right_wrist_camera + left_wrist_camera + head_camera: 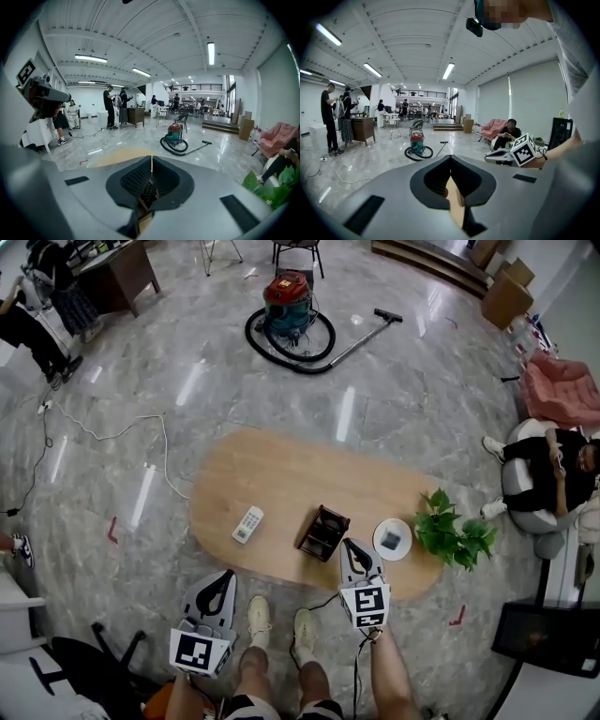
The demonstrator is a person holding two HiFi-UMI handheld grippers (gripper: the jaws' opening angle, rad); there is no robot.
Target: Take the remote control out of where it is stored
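As far as can be judged from how things lie, the main step is already done: the remote (pixel 247 524) is seen out in the open on the table (pixel 281 474), not inside anything. It lies flat and slantwise on the left part of the top, near the dark holder (pixel 324 532) but clear of it, with bare wood between them. The holder, taken to be the storage place, shows open compartments; whether anything else is left in it cannot be told at this size.

Nothing is held. The left gripper (pixel 228 574) is kept off the table on the near side, its jaws brought together on nothing, as its own view confirms. The right gripper (pixel 349 543) is held over the near edge, just beside the holder, its jaws likewise closed and empty. Little seems left, beyond perhaps the grippers being drawn away.

The remote is seen as a slim, white, oblong piece with rounded ends. Faint rows of small buttons are suggested on its upper face, but no marking can be read. It looks light and flat, so a low grip across its long sides would be called for.
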